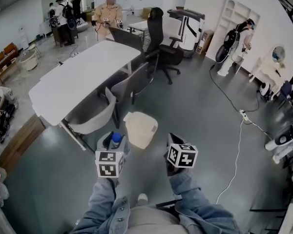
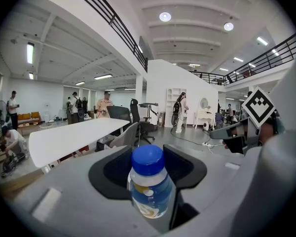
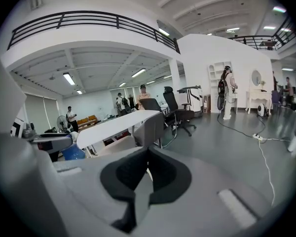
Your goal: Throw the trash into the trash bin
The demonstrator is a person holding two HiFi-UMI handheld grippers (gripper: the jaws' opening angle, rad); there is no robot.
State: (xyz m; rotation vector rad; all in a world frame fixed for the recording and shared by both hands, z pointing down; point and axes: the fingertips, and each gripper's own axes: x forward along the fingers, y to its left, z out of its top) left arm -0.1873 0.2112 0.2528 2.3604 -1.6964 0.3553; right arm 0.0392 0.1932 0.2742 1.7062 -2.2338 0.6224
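While the left gripper [image 2: 148, 168] squeezes the bottle [image 2: 149, 189] and the right gripper [image 3: 145, 171] is closed on nothing, the bottle may miss the trash bin [image 1: 140, 128] on the floor ahead if let go too early

No legible words, brands, numbers or signs anywhere. On the bottle [image 2: 149, 181], a blue and yellow label [image 2: 147, 201], print too blurred to read. On the left marker cube [image 1: 109, 163] and the right marker cube [image 1: 181, 155], only black-and-white square patterns, no letters or digits.
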